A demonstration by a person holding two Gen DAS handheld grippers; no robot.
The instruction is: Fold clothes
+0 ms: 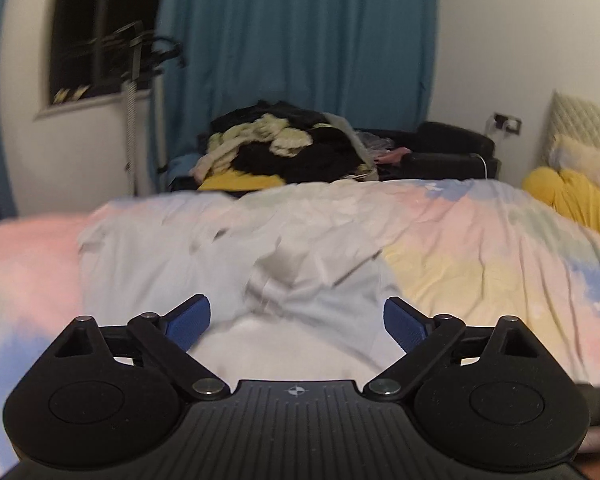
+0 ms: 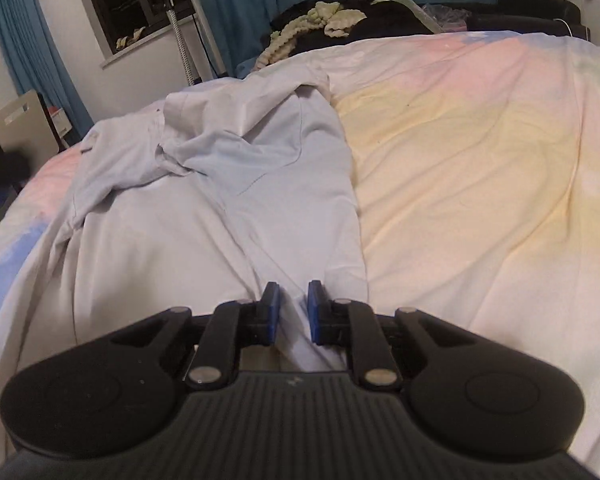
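Observation:
A pale grey-white garment (image 2: 204, 184) lies crumpled lengthwise on the pastel bedspread (image 2: 480, 152). My right gripper (image 2: 293, 304) is shut on a fold of the garment's near edge, the cloth pinched between its blue pads. In the left wrist view the same garment (image 1: 236, 248) spreads ahead, blurred by motion. My left gripper (image 1: 297, 312) is open wide above the garment's near part, with nothing between its blue fingers (image 1: 192, 320).
A heap of dark and cream clothes (image 1: 284, 148) is piled beyond the bed's far edge. A yellow cushion (image 1: 572, 196) and headboard are at the right. Teal curtains (image 1: 300, 40), a window and a stand (image 1: 132, 92) are behind.

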